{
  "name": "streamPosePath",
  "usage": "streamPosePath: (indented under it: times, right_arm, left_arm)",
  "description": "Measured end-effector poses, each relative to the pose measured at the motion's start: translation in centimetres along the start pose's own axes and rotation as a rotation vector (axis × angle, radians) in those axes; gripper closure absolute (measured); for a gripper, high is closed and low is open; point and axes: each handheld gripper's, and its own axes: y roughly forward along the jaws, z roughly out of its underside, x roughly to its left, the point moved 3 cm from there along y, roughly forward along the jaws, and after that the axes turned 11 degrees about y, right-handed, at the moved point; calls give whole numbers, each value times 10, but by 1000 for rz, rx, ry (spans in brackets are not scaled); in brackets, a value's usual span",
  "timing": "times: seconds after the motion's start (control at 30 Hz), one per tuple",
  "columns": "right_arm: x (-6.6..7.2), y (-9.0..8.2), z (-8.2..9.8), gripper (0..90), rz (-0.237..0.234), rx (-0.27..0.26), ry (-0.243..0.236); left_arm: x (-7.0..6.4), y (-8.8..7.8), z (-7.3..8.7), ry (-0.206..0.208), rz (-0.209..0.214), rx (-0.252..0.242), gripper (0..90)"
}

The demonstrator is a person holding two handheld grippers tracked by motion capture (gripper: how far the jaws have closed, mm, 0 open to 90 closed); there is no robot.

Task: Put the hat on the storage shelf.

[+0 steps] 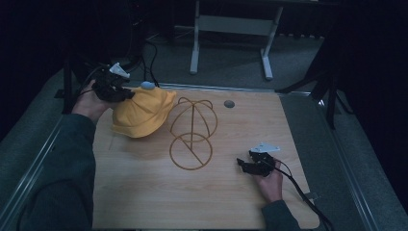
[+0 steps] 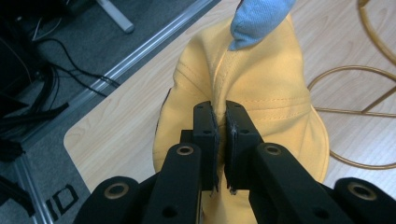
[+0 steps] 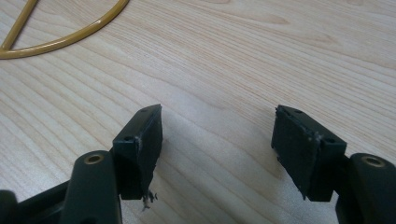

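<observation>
One yellow hat (image 1: 142, 114) is seen on the far left part of the worktop (image 1: 144, 192), and one blue tip (image 1: 147, 85) is attached to its top. One gold wire stand (image 1: 191, 132) is placed just beside the hat, on its right side; whether the hat touches it cannot be told. One small dark round spot (image 1: 229, 103) is set into the worktop near the far edge. Two grippers are counted, one in each hand.

The left gripper (image 1: 115, 89) is held at the far left edge of the hat, with the hand (image 1: 91, 103) behind it and the forearm reaching forward along the left side. In the left gripper view the jaws are nearly together, and a fold of the yellow fabric (image 2: 261, 84) is pinched between the pads (image 2: 236, 135). This side of the hat is seen lifted, while the brim lies low toward the worktop.

The right gripper (image 1: 250, 164) is kept low over the worktop at the near right, well apart from the hat and near the stand's base ring. Its jaws are spread wide, and only bare wood is seen between them.
</observation>
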Motion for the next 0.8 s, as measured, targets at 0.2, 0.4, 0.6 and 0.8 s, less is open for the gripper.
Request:
streamPosePath:
  times: [0.2,0.4,0.6,0.8]
  right_arm:
    - [0,0,0,336,0,-1,0]
    - [0,0,0,335,0,-1,-1]
    - [0,0,0,335,0,-1,-1]
    - [0,0,0,335,0,-1,-1]
  left_arm:
    - [-2,-8,-3,30,-4,-14,850]
    - [-5,-20,-11,70,-5,-32,850]
    - [-5,-29,-14,81,11,-66,850]
    - [-5,-33,-11,71,19,-85,850]
